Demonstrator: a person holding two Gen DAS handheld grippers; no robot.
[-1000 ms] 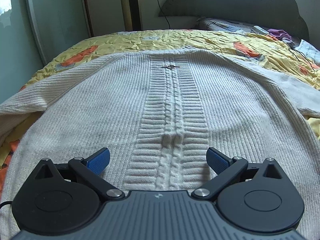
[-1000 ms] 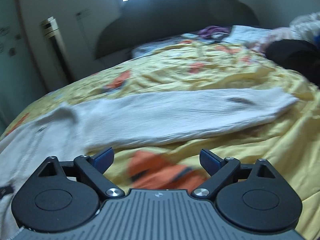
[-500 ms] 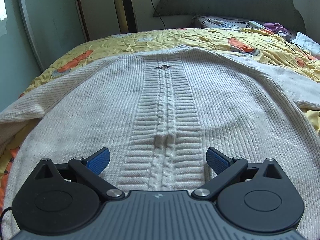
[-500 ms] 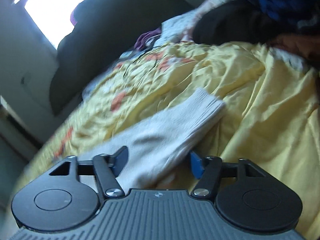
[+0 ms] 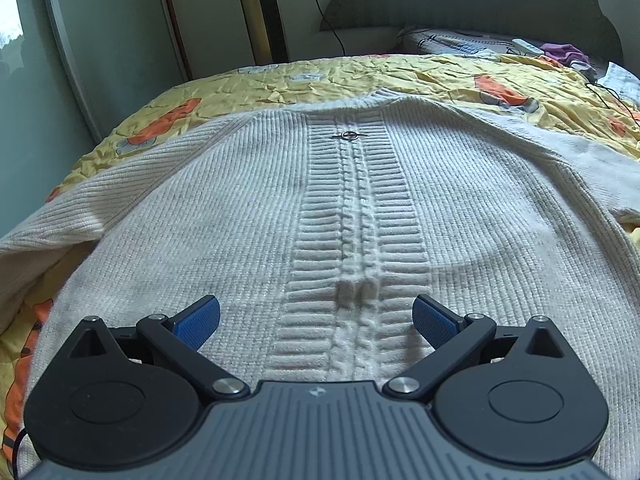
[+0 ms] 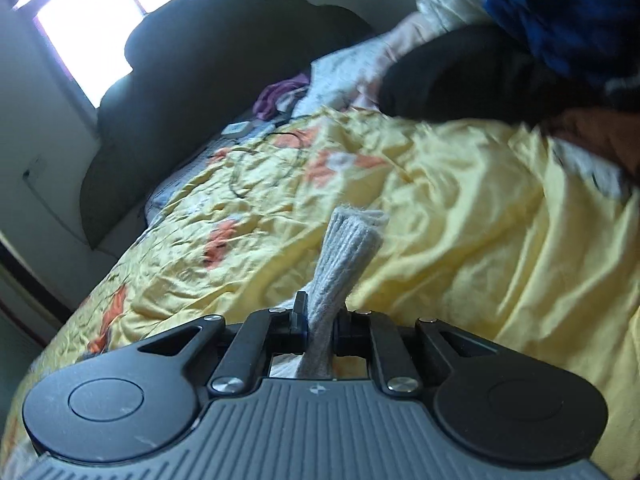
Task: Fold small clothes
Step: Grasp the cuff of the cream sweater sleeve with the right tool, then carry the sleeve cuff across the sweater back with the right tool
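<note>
Since 0.5 s ago the right gripper has closed: its fingers, then spread w/ the sleeve cuff between them, now pinch it, ribbed end sticking up past the tips. Left gripper barely shifted, jaws wide apart, holding nothing, blue pads over the sweater.

Surface: one bed, crumpled yellow bedspread w/ orange prints; dark scalloped headboard beyond the left fingers, window far left of the right ones.

Sweater is cream rib knit, lying flat ahead of the left fingers, one cable band down the centre, one small metal clasp near the collar. A pile of dark clothes lies right of the right fingers.
</note>
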